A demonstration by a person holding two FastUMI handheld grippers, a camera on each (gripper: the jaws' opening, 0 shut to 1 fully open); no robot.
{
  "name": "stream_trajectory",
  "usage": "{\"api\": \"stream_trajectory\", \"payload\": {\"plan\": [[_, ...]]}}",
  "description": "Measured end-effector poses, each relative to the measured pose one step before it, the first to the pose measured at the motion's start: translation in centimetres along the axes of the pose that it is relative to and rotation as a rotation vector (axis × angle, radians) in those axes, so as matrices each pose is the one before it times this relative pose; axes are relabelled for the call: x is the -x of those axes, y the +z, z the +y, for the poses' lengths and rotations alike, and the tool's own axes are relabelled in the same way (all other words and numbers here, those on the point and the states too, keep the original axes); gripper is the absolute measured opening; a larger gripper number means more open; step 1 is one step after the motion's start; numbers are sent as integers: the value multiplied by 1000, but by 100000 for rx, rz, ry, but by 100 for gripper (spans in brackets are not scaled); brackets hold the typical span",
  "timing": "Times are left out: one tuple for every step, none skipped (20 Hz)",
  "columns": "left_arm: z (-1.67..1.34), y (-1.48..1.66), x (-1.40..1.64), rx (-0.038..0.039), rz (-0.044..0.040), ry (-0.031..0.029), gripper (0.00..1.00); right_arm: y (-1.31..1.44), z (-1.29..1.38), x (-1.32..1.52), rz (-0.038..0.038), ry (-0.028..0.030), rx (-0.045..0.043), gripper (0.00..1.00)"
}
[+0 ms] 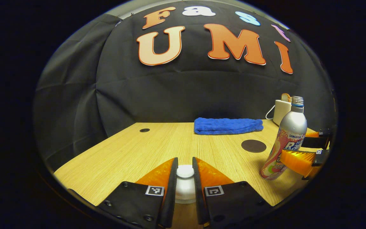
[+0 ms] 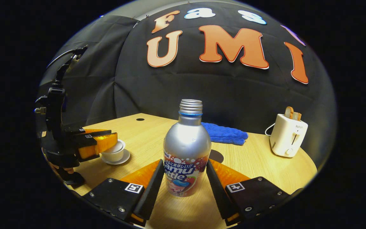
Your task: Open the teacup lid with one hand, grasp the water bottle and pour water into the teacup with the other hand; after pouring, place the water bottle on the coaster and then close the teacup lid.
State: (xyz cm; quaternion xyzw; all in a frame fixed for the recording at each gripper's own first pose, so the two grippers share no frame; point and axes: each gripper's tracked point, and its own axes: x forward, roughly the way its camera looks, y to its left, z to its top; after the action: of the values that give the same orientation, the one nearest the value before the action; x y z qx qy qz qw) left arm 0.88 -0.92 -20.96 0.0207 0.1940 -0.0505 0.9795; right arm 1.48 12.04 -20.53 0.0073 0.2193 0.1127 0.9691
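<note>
Here the left hand-held gripper pinched the teacup lid at the near left of the counter, presumably to lift it, while the right hand-held gripper clasped the water bottle, tilted, ready for pouring.

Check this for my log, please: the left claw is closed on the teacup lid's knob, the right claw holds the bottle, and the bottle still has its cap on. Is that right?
One thing is wrong: the bottle has no cap. The right gripper view shows its bare threaded neck open at the top. The rest stands: the left claw is closed on the teacup lid's knob, and the right claw holds the bottle.
</note>
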Motion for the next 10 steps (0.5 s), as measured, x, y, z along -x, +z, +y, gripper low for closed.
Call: {"api": "stream_trajectory", "payload": {"plan": [[181, 419, 128, -215, -979, 468, 32, 47, -14, -68, 96, 101, -387, 80], [111, 407, 108, -349, -1051, 551, 32, -48, 29, -74, 180, -124, -412, 79], [190, 303, 268, -217, -924, 353, 32, 67, -2, -57, -100, 199, -53, 78], [175, 238, 178, -96, -662, 445, 29, 30, 96, 45, -72, 32, 152, 77], [307, 190, 97, 233, -945, 530, 29, 30, -8, -84, -110, -216, 227, 77], [169, 221, 199, 283, -513, 383, 32, -9, -36, -50, 9, -371, 647, 76], [187, 31, 130, 435, -431, 355, 32, 172, 107, 23, -284, 297, 575, 75], [165, -7, 71, 439, -104, -44, 32, -29, 154, -90, -111, 202, 1325, 73], [94, -163, 59, 201, 246, 132, 32, -16, 21, 19, -105, -160, 1038, 72], [143, -40, 13, 198, 161, 181, 32, -88, -17, 51, -166, -188, 1000, 73]]}}
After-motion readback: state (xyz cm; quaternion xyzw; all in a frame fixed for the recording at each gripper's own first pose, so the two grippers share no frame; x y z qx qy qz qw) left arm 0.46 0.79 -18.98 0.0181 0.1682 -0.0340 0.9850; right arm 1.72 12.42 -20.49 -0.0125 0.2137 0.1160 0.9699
